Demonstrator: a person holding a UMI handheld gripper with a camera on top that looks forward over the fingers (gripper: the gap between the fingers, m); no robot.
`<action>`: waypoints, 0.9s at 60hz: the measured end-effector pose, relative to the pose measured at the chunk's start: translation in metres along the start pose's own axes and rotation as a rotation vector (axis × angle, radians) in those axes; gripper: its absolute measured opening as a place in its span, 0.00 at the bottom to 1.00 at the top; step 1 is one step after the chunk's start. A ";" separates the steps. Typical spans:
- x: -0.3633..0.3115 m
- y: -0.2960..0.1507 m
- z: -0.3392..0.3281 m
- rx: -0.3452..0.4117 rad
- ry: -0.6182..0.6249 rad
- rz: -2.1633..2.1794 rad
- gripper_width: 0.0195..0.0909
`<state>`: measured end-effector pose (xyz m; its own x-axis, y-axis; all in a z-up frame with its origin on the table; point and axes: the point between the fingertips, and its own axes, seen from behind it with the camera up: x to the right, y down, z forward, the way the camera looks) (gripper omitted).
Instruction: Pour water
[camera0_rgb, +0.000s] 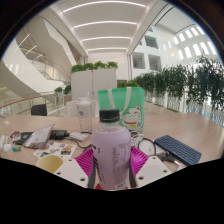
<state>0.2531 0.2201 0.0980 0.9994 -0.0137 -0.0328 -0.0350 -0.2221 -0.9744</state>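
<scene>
One bottle (112, 150) stood clamped between the pads (88, 160) of our gripper (112, 165), so we judged the carry under way, the next move being a tilt over the cup (84, 107) at eleven o'clock.

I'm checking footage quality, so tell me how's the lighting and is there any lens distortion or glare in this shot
Gripper view: bright, even light from ceiling strips and the windows; strong fisheye bending of ceiling and walls; the bottle between the gripper's fingers is fairly sharp, the table clutter softer; no harsh glare on the bottle.
</scene>
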 end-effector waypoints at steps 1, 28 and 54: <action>0.003 0.000 -0.004 -0.007 -0.014 0.005 0.39; -0.014 0.042 -0.002 -0.042 -0.180 -0.037 0.45; -0.002 0.058 -0.013 -0.174 -0.130 0.028 0.81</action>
<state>0.2494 0.1945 0.0440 0.9900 0.1011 -0.0987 -0.0520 -0.3888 -0.9199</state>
